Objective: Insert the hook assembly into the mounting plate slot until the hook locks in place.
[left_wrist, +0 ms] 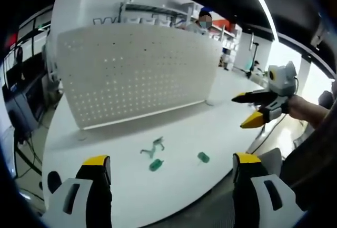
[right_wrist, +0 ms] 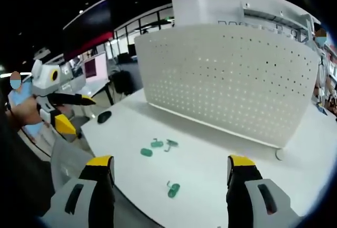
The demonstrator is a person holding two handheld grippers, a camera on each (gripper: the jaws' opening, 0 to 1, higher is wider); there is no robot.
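The white perforated mounting plate [left_wrist: 137, 75] [right_wrist: 226, 75] stands upright on the white table [left_wrist: 210, 128] [right_wrist: 221, 154]. In front of it lie small green hook parts: a bent hook [left_wrist: 152, 147] [right_wrist: 171, 145] and short green pieces [left_wrist: 156, 165] [left_wrist: 203, 157] [right_wrist: 146, 152] [right_wrist: 173, 189]. My left gripper [left_wrist: 171, 160] [right_wrist: 83, 115] is open, held off the table's edge, well short of the parts. My right gripper [right_wrist: 169, 161] [left_wrist: 239, 112] is also open with nothing between its yellow-tipped jaws, back from the parts.
A black mouse [right_wrist: 104, 116] lies near the table's corner. White shelving [left_wrist: 158, 12] rises behind the plate. A person's hand [left_wrist: 308, 109] holds the right gripper. Bare tabletop surrounds the green parts.
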